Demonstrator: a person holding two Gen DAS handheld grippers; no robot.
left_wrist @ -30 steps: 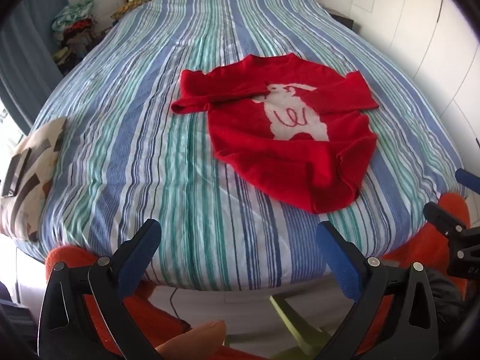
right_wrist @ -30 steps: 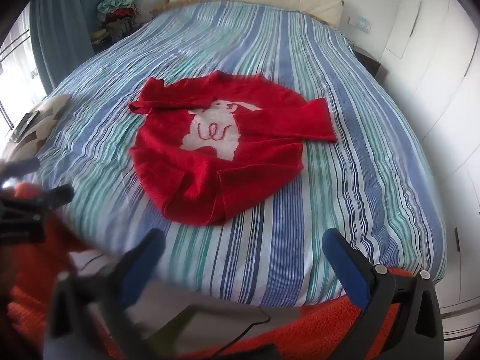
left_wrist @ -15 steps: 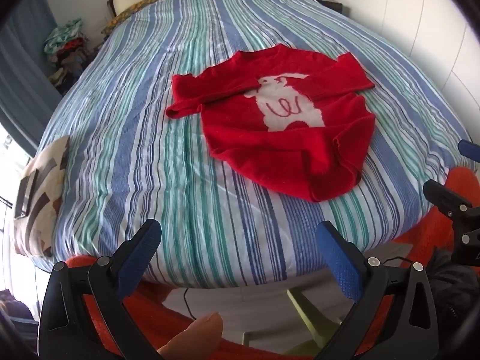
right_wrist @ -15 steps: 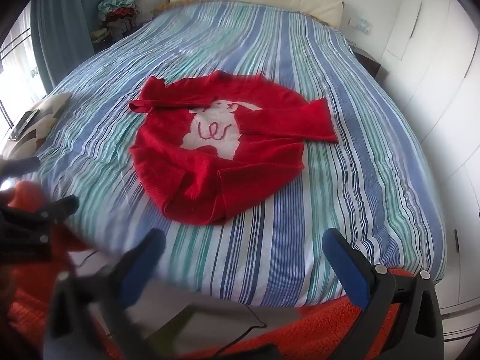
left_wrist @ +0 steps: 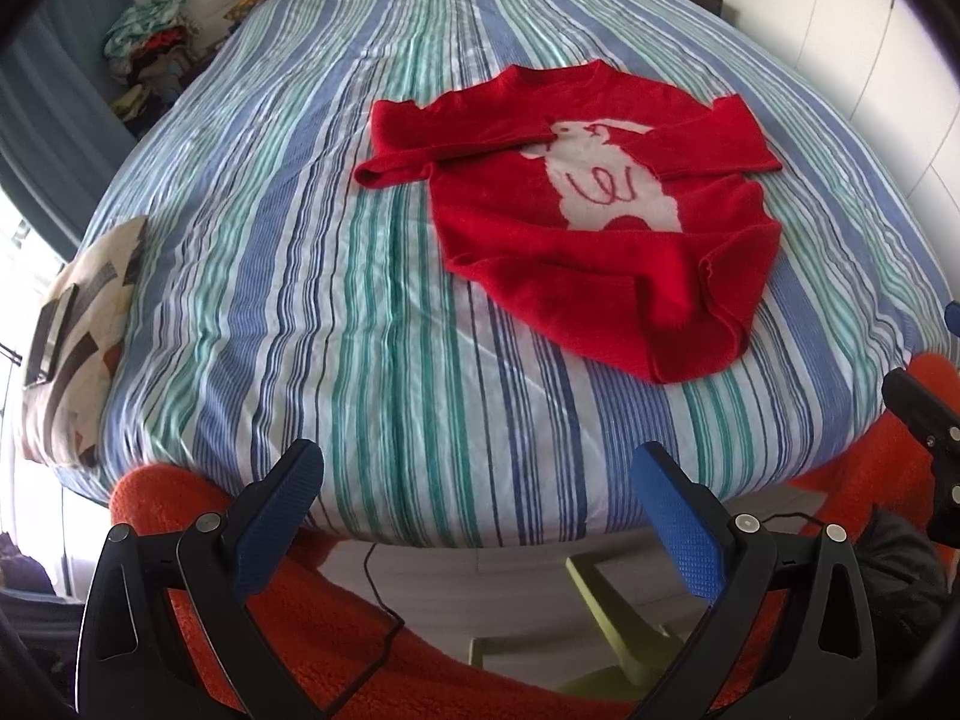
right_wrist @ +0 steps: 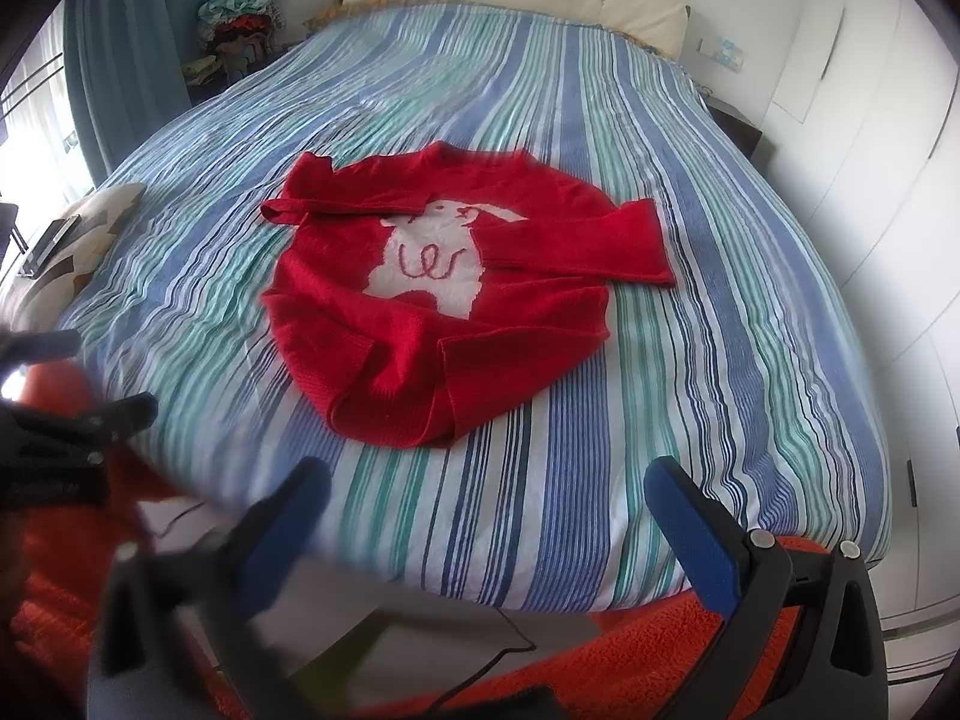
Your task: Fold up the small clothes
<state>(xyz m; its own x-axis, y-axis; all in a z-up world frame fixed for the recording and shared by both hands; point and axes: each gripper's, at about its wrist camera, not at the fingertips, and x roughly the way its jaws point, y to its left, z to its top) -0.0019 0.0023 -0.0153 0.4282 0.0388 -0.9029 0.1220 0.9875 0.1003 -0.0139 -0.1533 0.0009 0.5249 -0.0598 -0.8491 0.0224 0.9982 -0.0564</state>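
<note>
Already rumpled, one small red knitted jumper with a white animal motif [left_wrist: 600, 228] lies mid-bed on the blue-and-green striped cover [left_wrist: 336, 276]. Two grippers, left gripper [left_wrist: 480, 504] and right gripper [right_wrist: 486, 516], hover wide open, empty (well short). Pinching the doubled hem could drag both layers.

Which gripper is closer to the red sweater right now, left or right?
Right, narrowly. The right gripper hangs off the bed's foot, directly before the red sweater. The left gripper sits back and leftward, jaws open.
</note>
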